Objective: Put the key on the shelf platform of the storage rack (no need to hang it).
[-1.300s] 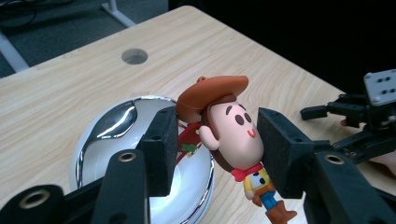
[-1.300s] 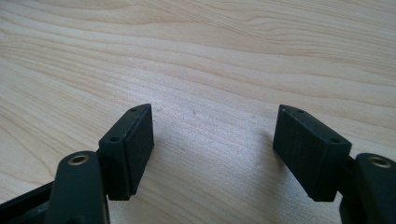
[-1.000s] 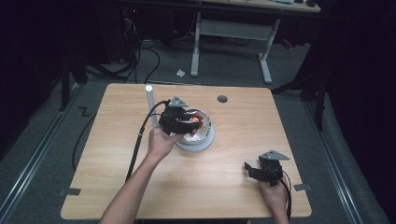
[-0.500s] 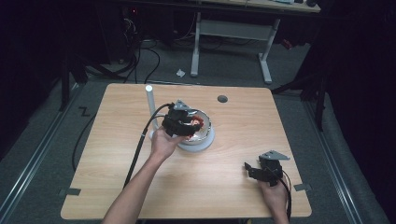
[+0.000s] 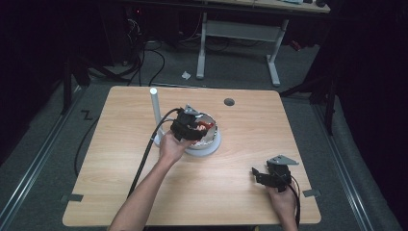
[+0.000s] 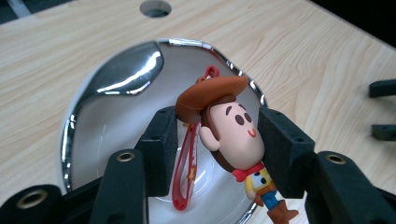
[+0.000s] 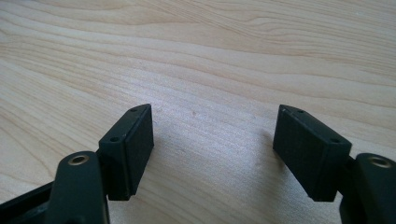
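A small cowboy figure (image 6: 233,135) with a brown hat and a red strap hangs between the pads of my left gripper (image 6: 219,140), which is shut on its head. It is held just over a shiny metal bowl (image 6: 116,79). In the high view the left gripper (image 5: 190,126) sits over the bowl (image 5: 211,143) at mid-table, with a bit of the red toy (image 5: 205,126) showing. My right gripper (image 5: 260,174) rests near the table's front right, open (image 7: 212,149), with bare wood between its pads.
A white upright post (image 5: 154,113) stands just left of the bowl. A round hole (image 5: 229,102) is cut in the tabletop behind the bowl. The left gripper's cable (image 5: 144,159) trails across the table's left half. Desk legs and cables lie on the floor beyond.
My left hand has sunk toward the bowl with the figure in its jaws. The right hand has stayed put.
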Demonstrator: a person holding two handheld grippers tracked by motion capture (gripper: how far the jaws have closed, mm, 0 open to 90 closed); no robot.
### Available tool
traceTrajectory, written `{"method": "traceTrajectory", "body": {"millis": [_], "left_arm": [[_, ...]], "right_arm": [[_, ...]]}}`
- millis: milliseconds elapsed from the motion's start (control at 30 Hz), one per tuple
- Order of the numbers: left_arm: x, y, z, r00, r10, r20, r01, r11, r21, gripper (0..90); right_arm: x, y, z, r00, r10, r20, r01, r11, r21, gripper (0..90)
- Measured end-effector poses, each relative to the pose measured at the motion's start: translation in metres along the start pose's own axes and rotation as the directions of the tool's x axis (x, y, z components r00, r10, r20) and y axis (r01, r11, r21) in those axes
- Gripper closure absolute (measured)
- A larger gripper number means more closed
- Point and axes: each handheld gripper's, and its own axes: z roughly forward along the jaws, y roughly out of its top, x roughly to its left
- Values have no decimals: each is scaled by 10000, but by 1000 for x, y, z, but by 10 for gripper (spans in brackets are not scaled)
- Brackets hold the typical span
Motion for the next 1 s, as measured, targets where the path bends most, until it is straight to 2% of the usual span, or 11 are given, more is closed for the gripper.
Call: {"method": "traceTrajectory", "body": {"millis": [300,333,500,533,667,800,867,1000], "left_arm": [[6,-3,12,9992,223,-330,-230,9995,-208,491],[5,-2,12,9991,24,-420,-33,9998,-203,490],[8,-2,14,9984,303,-469,-317,9990,-301,485],[7,-1,14,9986,144,-513,-160,9994,-315,483],[3,4,9,9995,-189,-264,178,9991,-395,404],[1,6,4,9995,-213,-227,204,9990,-394,375],[0,8,-1,9997,-217,-80,213,9988,-451,365],[-3,13,-15,9983,-539,238,551,9972,-512,366]], "right_arm": [[0,0,0,10000,0,-5,0,10000,4,291],[0,0,0,10000,9,0,-9,10000,10,291],[0,0,0,10000,-10,-4,10,10000,12,291],[0,0,0,10000,-10,-4,10,10000,13,291],[0,0,0,10000,-2,-4,2,10000,3,291],[0,0,0,10000,2,-11,-2,10000,1,291],[0,0,0,10000,3,-11,-3,10000,0,291],[0,0,0,10000,-4,-3,4,10000,3,291]]}}
